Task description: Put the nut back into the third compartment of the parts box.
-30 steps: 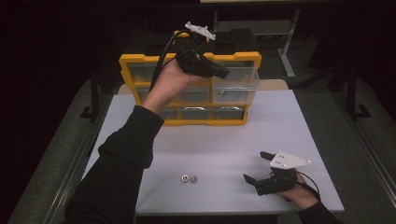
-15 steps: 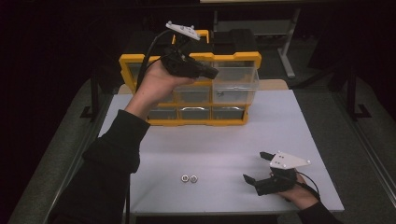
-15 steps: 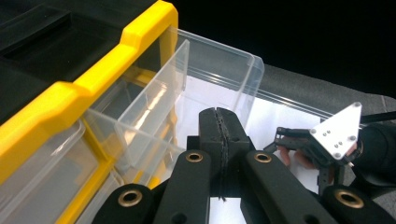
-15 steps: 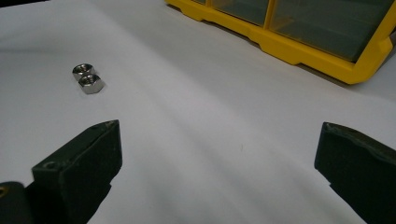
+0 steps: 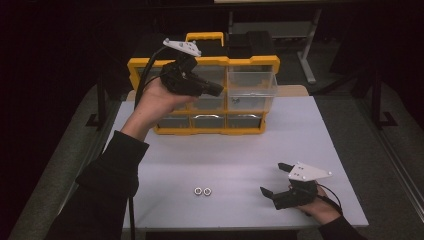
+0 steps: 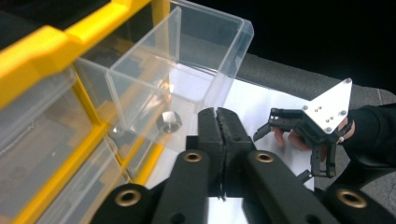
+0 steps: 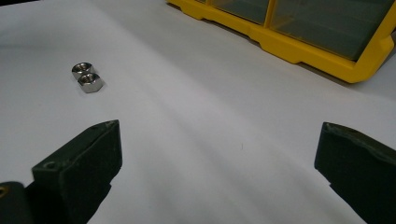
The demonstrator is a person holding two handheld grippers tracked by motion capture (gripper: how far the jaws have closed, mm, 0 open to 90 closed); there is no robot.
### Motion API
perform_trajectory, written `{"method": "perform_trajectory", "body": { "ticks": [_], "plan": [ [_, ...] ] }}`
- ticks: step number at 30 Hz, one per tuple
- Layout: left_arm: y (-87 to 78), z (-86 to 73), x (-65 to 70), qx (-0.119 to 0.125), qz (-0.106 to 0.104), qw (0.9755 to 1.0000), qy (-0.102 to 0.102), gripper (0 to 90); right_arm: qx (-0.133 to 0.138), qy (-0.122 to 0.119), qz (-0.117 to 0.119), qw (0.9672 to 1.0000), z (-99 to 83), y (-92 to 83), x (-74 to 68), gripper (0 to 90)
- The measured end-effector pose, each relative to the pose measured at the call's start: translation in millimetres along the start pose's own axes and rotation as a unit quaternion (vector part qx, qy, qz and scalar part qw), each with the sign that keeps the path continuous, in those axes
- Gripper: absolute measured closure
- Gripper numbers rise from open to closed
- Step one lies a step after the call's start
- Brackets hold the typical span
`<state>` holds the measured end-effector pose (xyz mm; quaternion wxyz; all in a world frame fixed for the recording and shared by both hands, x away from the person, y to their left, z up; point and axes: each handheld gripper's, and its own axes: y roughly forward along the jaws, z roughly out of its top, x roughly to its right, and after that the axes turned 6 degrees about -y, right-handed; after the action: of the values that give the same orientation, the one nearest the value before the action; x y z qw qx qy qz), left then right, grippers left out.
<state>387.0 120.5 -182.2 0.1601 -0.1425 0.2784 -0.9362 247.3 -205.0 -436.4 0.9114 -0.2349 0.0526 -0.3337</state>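
The left claw (image 5: 216, 92) hovers beside the pulled-out clear drawer (image 5: 251, 90) of the yellow organizer (image 5: 210, 131), jaws pressed together with nothing between them. One nut (image 6: 168, 122) lies inside that drawer. The right claw (image 5: 274, 179) rests on the white bench (image 5: 240, 160), jaws wide apart, near two nuts (image 5: 202, 191).
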Motion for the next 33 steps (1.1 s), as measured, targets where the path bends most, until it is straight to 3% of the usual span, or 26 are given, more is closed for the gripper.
{"method": "perform_trajectory", "body": {
  "ticks": [10,15,33],
  "plan": [
    [7.5,-20.6,10.2,-0.016,0.029,0.9994,0.011,55.9,-0.002,0.002,0.000,1.0000,0.0,0.4,-0.7,0.4],
    [13.9,-33.6,11.5,-0.018,0.027,0.9994,0.013,44.5,-0.004,0.003,0.002,1.0000,0.1,0.4,-1.1,0.4],
    [27.1,-72.1,14.3,-0.007,0.028,0.9995,0.014,22.7,-0.005,0.001,0.003,1.0000,-0.3,0.7,-0.9,0.4]
  ]
}}
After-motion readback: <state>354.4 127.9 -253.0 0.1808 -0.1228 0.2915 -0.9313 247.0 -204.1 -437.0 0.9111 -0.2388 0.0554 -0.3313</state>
